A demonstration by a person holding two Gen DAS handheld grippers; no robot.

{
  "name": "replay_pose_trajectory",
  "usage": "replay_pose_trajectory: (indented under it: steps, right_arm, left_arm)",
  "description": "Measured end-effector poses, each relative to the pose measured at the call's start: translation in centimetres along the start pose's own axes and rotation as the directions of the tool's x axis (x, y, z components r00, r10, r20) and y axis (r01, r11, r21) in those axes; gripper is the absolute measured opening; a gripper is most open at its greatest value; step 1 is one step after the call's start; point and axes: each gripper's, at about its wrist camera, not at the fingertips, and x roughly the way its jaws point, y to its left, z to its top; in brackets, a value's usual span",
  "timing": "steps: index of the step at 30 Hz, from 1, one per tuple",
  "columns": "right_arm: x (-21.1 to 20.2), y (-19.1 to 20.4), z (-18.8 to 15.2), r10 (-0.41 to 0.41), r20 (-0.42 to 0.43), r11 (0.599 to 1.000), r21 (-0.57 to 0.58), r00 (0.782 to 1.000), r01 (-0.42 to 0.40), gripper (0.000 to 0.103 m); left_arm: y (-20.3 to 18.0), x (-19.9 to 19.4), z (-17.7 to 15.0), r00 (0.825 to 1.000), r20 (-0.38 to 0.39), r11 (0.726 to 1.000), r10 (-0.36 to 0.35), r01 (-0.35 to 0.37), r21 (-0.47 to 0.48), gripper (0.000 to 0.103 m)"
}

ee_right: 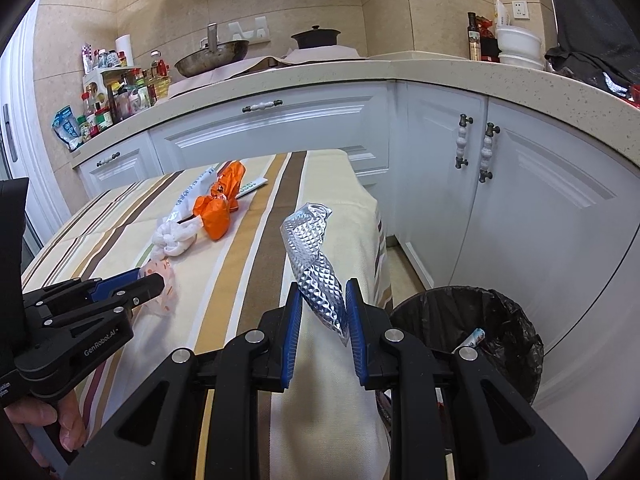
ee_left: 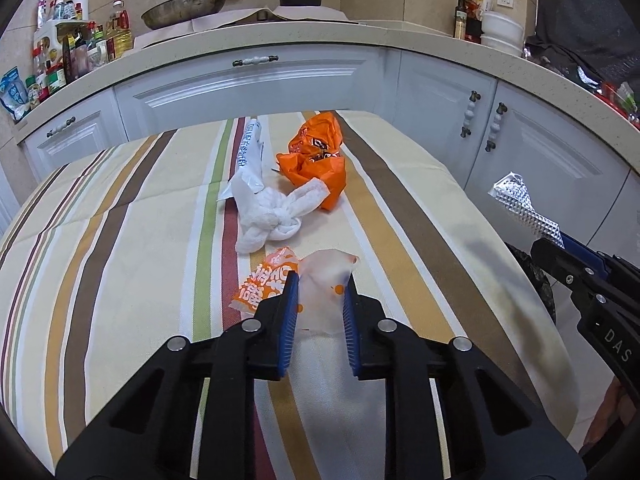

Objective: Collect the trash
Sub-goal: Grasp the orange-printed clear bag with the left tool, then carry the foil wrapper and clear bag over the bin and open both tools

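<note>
My left gripper is shut on a clear and orange plastic wrapper low over the striped tablecloth; it also shows in the right wrist view. My right gripper is shut on a silver embossed foil wrapper, held up at the table's right edge; the foil also shows in the left wrist view. A knotted white cloth, an orange crumpled bag and a white printed wrapper lie further back on the table.
A bin with a black liner, holding some trash, stands on the floor right of the table. White cabinets and a counter with pans, bottles and bowls stand behind.
</note>
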Motion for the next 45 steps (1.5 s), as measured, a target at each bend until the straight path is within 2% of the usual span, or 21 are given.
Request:
replay_pose_trajectory:
  steps: [10, 20, 34, 45]
  right_arm:
    - [-0.8, -0.2, 0.1, -0.011, 0.020, 1.000, 0.004, 1.000, 0.011, 0.023]
    - [-2.1, -1.1, 0.1, -0.040, 0.047, 0.999, 0.019, 0.998, 0.039, 0.023]
    - [-5.1, -5.7, 0.2, -0.143, 0.099, 0.987, 0.088, 0.985, 0.135, 0.023]
    - [-6.3, -11.0, -0.4, -0.240, 0.108, 0.962, 0.159, 0.965, 0.221, 0.023]
  left_arm:
    - [-0.5, -1.8, 0.1, 0.999, 0.032, 1.000, -0.021, 0.020, 0.017, 0.015]
    - [-2.7, -3.9, 1.4, 0.993, 0.101, 0.997, -0.062, 0.057, 0.045, 0.015]
    - [-10.2, -3.7, 3.9, 0.973, 0.144, 0.977, -0.183, 0.163, 0.139, 0.015]
    - [-15.9, -1.8, 3.9, 0.969, 0.117, 0.959, -0.218, 0.190, 0.208, 0.015]
